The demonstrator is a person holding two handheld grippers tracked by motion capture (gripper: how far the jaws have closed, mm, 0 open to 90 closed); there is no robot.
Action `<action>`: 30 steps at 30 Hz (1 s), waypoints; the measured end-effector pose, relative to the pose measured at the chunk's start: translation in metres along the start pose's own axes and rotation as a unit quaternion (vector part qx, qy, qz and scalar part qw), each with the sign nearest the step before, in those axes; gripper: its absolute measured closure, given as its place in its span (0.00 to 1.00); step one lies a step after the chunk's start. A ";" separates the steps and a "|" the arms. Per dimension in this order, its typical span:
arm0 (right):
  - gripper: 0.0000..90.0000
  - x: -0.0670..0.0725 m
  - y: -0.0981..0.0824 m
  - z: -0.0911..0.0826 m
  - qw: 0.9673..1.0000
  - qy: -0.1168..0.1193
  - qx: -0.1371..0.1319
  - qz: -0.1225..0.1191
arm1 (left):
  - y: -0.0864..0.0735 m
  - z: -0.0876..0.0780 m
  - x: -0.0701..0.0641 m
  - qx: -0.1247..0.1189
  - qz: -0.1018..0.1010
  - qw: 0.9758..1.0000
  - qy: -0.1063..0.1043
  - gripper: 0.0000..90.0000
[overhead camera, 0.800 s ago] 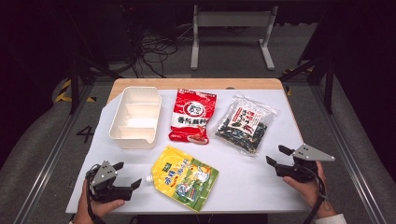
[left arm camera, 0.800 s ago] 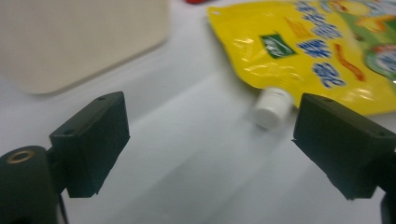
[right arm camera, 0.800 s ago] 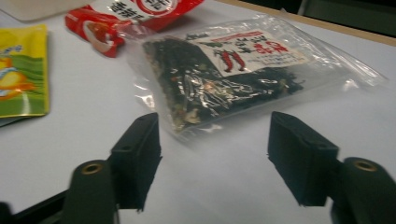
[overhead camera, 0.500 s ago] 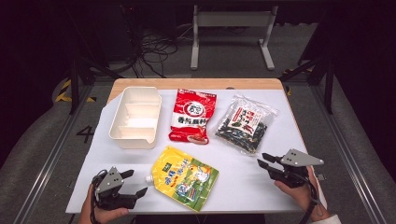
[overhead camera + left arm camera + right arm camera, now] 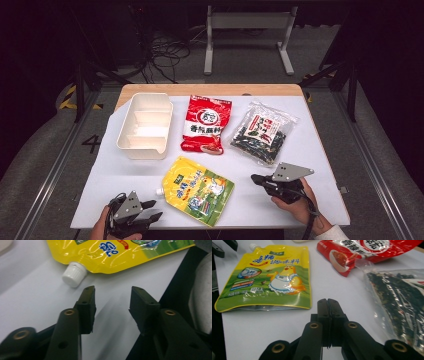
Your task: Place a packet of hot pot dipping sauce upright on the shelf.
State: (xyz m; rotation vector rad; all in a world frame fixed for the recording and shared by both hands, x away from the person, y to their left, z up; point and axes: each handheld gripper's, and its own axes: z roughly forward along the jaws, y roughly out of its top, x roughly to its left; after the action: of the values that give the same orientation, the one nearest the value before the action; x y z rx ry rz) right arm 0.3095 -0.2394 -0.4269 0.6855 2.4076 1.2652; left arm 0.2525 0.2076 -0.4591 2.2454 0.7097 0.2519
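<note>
A yellow spouted pouch (image 5: 198, 190) lies flat near the table's front middle, its white cap (image 5: 74, 277) pointing left. My left gripper (image 5: 152, 210) sits at the front edge just left of the pouch, open with nothing between its jaws; in the left gripper view (image 5: 112, 293) the cap lies a short way beyond the tips. My right gripper (image 5: 255, 178) rests to the right of the pouch, shut and holding nothing; the right gripper view (image 5: 327, 301) has it aimed at the bare table between the pouch (image 5: 267, 277) and a clear bag of dark seaweed (image 5: 397, 297).
A white divided container (image 5: 145, 125) stands at the back left. A red snack bag (image 5: 207, 124) lies in the middle back and the seaweed bag (image 5: 262, 132) at the right. Bare white tabletop (image 5: 320, 150) shows at the right edge; dark floor surrounds the table.
My left gripper has drawn back toward the front edge and slightly right. My right gripper has slid left toward the yellow pouch.
</note>
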 end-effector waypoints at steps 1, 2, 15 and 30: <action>0.99 0.002 0.001 0.003 1.000 0.005 0.003 -0.003 | 0.001 0.002 0.001 0.002 -0.003 1.000 -0.002 0.70; 1.00 0.005 0.003 0.009 1.000 0.016 0.006 -0.003 | 0.001 0.002 0.002 0.002 -0.006 1.000 -0.004 0.78; 1.00 0.024 0.015 0.040 0.998 0.040 0.024 -0.034 | 0.013 0.018 0.004 0.018 0.010 1.000 -0.008 0.91; 0.99 0.016 0.019 0.041 0.999 0.018 0.020 -0.032 | 0.014 0.021 0.007 0.016 0.005 1.000 -0.002 0.89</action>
State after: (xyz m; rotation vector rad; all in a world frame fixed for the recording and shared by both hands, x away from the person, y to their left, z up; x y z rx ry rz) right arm 0.3217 -0.1934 -0.4345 0.5967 2.4689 1.2180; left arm 0.2721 0.1913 -0.4640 2.2792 0.7043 0.2421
